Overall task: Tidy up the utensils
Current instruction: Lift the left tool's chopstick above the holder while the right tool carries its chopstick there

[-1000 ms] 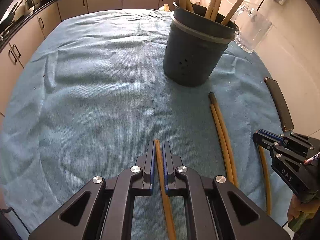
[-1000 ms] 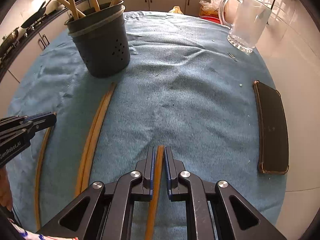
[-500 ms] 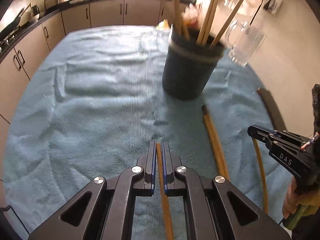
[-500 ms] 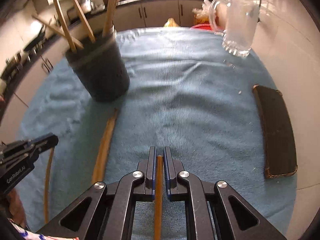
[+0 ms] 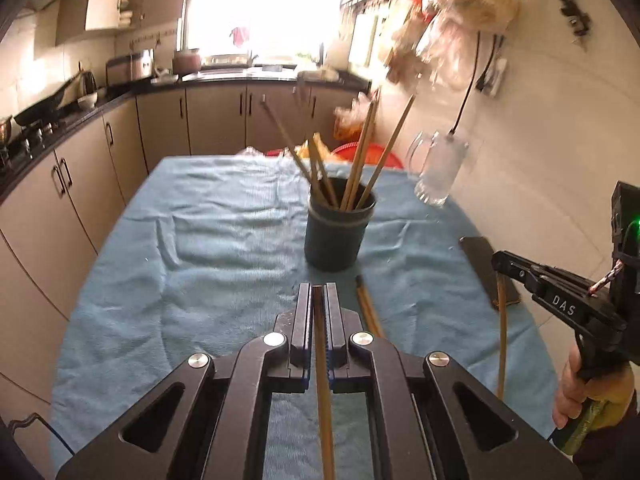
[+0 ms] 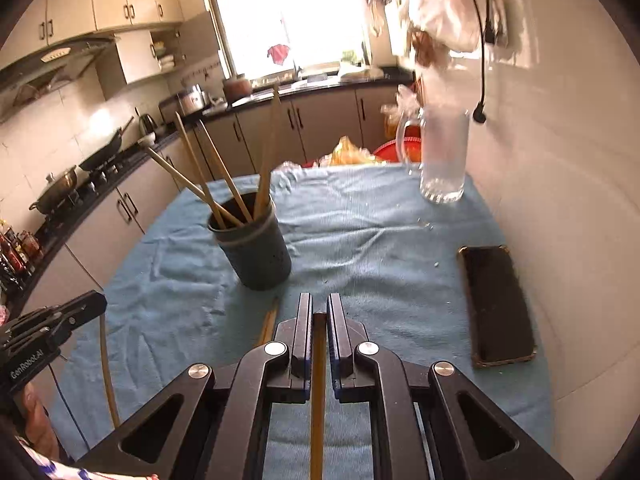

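Observation:
A dark round utensil holder (image 5: 337, 230) (image 6: 256, 250) stands mid-table with several wooden chopsticks in it. My left gripper (image 5: 318, 294) is shut on a wooden chopstick (image 5: 324, 392) and holds it above the cloth, short of the holder. My right gripper (image 6: 319, 306) is shut on another wooden chopstick (image 6: 318, 396), also lifted. Each gripper shows in the other's view, the right one (image 5: 500, 260) and the left one (image 6: 98, 300). Two more chopsticks (image 5: 368, 308) (image 6: 269, 322) lie on the cloth in front of the holder.
A blue cloth (image 5: 208, 248) covers the table. A glass mug (image 6: 442, 156) stands at the far right by the wall. A black phone (image 6: 496, 304) lies at the right edge. Kitchen cabinets (image 5: 80, 192) run along the left and back.
Both grippers have lifted and tilted up, each with its chopstick, so the views now look across the table at the kitchen instead of down on the cloth.

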Motion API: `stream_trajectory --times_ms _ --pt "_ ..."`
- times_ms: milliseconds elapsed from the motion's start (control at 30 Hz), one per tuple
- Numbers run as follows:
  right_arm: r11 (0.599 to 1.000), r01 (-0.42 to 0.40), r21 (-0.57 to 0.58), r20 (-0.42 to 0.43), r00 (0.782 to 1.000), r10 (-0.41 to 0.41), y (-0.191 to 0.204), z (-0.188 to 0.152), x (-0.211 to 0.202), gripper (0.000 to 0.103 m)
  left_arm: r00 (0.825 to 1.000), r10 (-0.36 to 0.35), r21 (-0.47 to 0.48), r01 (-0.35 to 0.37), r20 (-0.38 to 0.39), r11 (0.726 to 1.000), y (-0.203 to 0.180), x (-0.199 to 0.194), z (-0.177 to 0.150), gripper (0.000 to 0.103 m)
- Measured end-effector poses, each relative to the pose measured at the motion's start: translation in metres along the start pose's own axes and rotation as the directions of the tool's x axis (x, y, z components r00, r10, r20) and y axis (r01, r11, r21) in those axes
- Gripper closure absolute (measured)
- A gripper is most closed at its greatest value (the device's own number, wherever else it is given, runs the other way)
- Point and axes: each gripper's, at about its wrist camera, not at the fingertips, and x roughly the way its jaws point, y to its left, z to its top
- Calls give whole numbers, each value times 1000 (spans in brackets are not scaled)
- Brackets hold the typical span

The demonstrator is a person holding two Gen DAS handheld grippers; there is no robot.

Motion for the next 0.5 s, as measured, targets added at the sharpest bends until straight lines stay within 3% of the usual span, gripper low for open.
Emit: stream_trajectory --times_ms 500 --pt "998 -37 -48 139 989 43 15 -21 -83 96 986 -24 32 19 167 999 -27 -89 -19 98"
